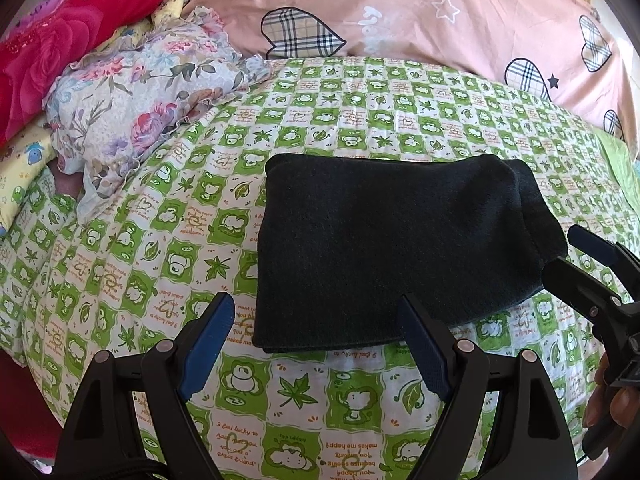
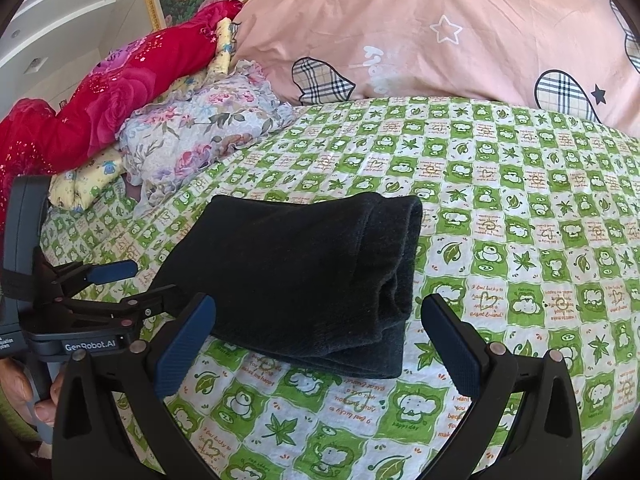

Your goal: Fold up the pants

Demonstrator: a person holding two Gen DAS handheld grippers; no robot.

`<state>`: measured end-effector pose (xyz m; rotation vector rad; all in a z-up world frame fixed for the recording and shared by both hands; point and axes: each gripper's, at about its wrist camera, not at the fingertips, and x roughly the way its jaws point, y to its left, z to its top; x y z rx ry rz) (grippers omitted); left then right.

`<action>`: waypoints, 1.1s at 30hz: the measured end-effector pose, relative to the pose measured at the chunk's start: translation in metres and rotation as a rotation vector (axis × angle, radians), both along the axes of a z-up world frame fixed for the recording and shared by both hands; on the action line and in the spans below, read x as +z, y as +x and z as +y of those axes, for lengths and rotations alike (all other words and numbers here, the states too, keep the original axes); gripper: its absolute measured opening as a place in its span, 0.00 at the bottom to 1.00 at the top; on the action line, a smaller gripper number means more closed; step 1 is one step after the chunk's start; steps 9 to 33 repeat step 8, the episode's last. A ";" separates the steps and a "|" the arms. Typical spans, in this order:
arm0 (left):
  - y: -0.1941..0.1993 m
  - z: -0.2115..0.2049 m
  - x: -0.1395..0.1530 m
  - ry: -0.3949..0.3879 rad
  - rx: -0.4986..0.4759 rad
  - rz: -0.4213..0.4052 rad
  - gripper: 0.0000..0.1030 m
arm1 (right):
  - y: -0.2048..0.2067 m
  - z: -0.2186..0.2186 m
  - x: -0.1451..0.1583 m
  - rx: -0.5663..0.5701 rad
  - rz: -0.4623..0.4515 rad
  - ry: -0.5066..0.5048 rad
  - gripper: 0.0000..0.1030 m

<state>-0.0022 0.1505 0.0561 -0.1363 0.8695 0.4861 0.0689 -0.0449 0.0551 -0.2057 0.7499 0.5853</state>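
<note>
The dark pants [image 1: 392, 248] lie folded into a compact rectangle on the green checked bedsheet [image 1: 312, 392]; they also show in the right wrist view [image 2: 304, 276]. My left gripper [image 1: 316, 324] is open and empty, its blue pads just short of the bundle's near edge. My right gripper [image 2: 318, 324] is open and empty, just short of the bundle's near right corner. The right gripper shows at the right edge of the left wrist view [image 1: 576, 256], beside the bundle. The left gripper shows at the left of the right wrist view [image 2: 132, 280].
A floral cloth [image 1: 148, 108], a red rose blanket [image 1: 60, 44] and a yellow printed cloth [image 1: 24, 168] are heaped at the far left. A pink quilt with plaid hearts [image 1: 440, 12] lies along the back. The sheet [image 2: 520, 240] spreads to the right.
</note>
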 end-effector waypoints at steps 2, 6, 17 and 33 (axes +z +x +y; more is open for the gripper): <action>-0.001 0.000 0.001 0.004 0.002 0.000 0.81 | 0.000 -0.002 0.000 -0.002 0.002 0.009 0.99; -0.001 0.002 0.000 -0.008 0.007 0.009 0.81 | 0.001 -0.003 0.000 -0.003 0.004 0.012 0.99; -0.002 0.003 0.000 -0.017 0.010 0.012 0.81 | 0.001 -0.004 0.000 -0.005 0.007 0.013 0.99; -0.002 0.003 0.000 -0.017 0.010 0.012 0.81 | 0.001 -0.004 0.000 -0.005 0.007 0.013 0.99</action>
